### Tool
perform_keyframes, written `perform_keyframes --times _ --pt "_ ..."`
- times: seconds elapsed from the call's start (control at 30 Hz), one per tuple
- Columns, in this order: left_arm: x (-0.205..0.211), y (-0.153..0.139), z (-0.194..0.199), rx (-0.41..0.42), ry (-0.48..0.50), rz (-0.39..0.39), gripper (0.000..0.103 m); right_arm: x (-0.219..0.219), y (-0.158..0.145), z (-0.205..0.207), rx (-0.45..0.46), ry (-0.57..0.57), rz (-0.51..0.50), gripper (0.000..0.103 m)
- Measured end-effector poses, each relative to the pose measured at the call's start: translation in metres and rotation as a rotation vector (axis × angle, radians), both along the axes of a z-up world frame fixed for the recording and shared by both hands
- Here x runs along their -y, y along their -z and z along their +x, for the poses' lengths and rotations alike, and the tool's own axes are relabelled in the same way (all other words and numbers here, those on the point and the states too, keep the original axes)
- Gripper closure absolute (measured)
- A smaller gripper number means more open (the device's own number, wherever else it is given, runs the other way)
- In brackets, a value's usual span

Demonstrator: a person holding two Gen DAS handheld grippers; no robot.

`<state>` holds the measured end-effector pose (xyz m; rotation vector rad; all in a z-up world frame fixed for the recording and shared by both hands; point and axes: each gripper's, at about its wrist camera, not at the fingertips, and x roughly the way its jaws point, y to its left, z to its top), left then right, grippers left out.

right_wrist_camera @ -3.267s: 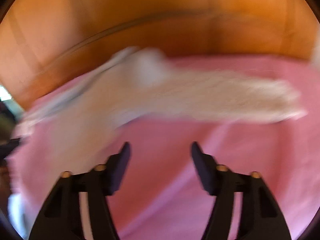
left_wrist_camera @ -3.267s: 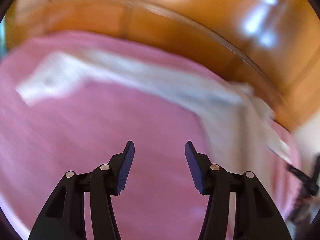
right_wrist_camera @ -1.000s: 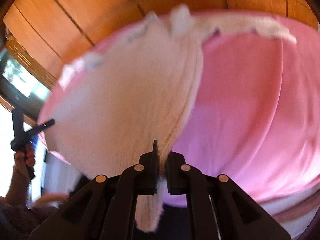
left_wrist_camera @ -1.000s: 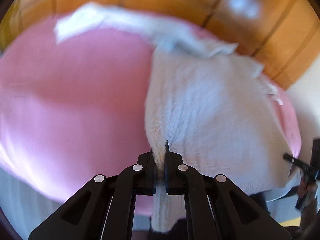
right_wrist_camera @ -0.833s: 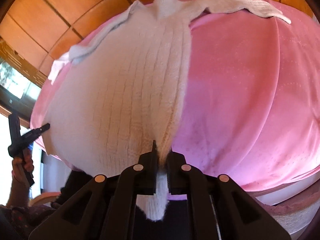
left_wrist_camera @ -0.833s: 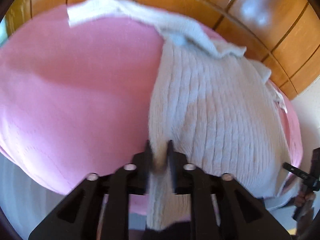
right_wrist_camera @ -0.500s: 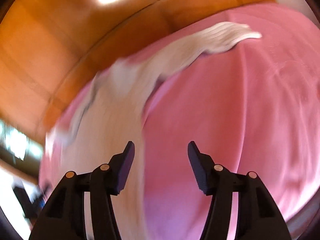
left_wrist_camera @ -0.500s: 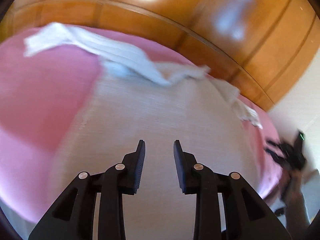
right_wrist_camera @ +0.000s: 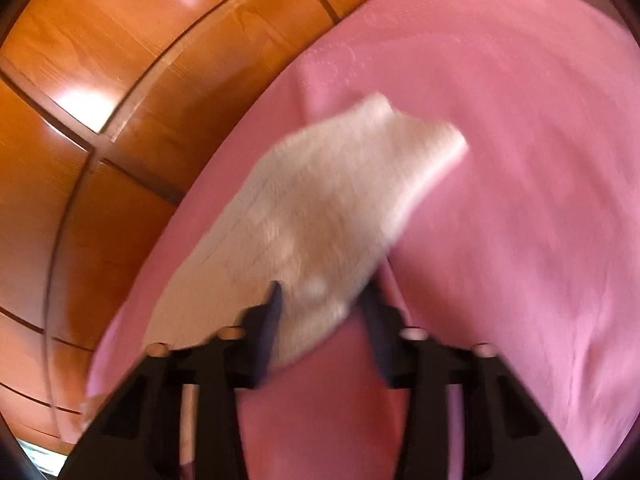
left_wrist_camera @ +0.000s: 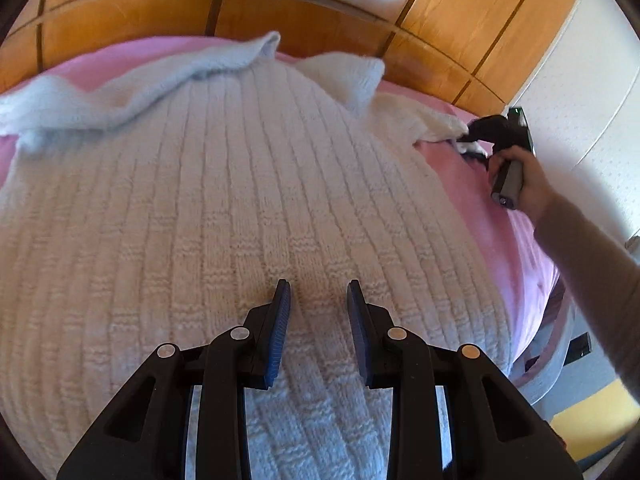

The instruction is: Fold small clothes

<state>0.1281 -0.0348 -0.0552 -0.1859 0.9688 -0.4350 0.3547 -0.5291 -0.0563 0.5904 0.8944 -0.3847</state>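
A white ribbed knit sweater lies spread flat on the pink bedspread. My left gripper is open and empty, hovering just above the sweater's lower body. In the left wrist view my right gripper is at the end of the sweater's right sleeve, at the far right. In the blurred right wrist view my right gripper is open with that sleeve lying between its fingers. The sweater's left sleeve lies folded across the top.
Wooden wardrobe panels stand behind the bed. A white wall is on the right. The person's arm reaches over the bed's right edge. Pink bedspread stretches to the right of the sleeve.
Both grippers had been shut on the sweater's hem and let it go. The left one now hovers open over the body; the right one moved out to the right sleeve.
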Motion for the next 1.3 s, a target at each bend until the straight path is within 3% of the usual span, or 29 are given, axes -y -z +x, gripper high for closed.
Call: perform_keyframes --times 0.1,0.2,0.3,0.37,0.47,0.5,0.53,0.57,0.63,0.67,0.77,0.9,1.0,1.13,1.2,1.3 --pt "0.002 0.001 0.001 -0.007 -0.008 -0.009 0.075 -0.003 -0.028 -0.009 0.004 -0.069 -0.215 0.098" --pt "0.007 0.004 0.003 -0.012 -0.012 -0.014 0.075 0.020 -0.051 -0.036 -0.020 0.009 -0.403 0.099" --pt "0.008 0.008 0.005 -0.027 -0.021 -0.031 0.075 0.052 -0.041 -0.054 -0.103 0.122 -0.406 0.099" --pt "0.008 0.008 0.006 -0.029 -0.021 -0.033 0.075 0.059 -0.030 -0.062 -0.124 0.106 -0.352 0.098" --pt "0.001 0.005 0.007 -0.045 -0.025 -0.049 0.073 0.047 -0.023 -0.070 -0.125 0.081 -0.365 0.093" --pt "-0.004 0.002 0.007 -0.049 -0.034 -0.052 0.073 0.038 -0.023 -0.073 -0.112 0.058 -0.346 0.081" --pt "-0.012 -0.002 0.008 -0.046 -0.050 -0.053 0.073 0.029 -0.025 -0.069 -0.109 0.046 -0.336 0.044" --pt "-0.021 -0.007 0.007 -0.034 -0.073 -0.051 0.066 0.029 -0.029 -0.069 -0.095 0.054 -0.340 0.028" --pt "-0.045 -0.019 0.004 0.011 -0.138 -0.030 0.050 0.018 -0.043 -0.091 -0.046 0.043 -0.375 0.025" --pt "-0.060 -0.024 0.002 0.036 -0.171 -0.011 0.047 0.012 -0.047 -0.099 -0.036 0.017 -0.387 0.025" --pt "-0.113 -0.031 -0.002 0.077 -0.300 0.081 0.047 -0.032 -0.065 -0.122 0.028 -0.058 -0.429 0.018" --pt "-0.212 -0.023 -0.002 0.042 -0.567 0.249 0.047 -0.095 -0.071 -0.129 0.108 -0.234 -0.371 0.014" --pt "-0.279 -0.019 0.001 0.027 -0.739 0.360 0.047 -0.172 -0.054 -0.124 0.126 -0.443 -0.302 0.013" --pt "-0.340 -0.013 0.017 0.007 -0.848 0.515 0.047 -0.266 -0.028 -0.118 0.116 -0.655 -0.263 0.013" --pt "-0.368 -0.013 0.023 -0.007 -0.881 0.473 0.047 -0.309 -0.014 -0.120 0.115 -0.730 -0.259 0.013" --pt "-0.411 -0.013 0.040 -0.028 -0.942 0.336 0.044 -0.351 0.006 -0.115 0.103 -0.780 -0.237 0.013"
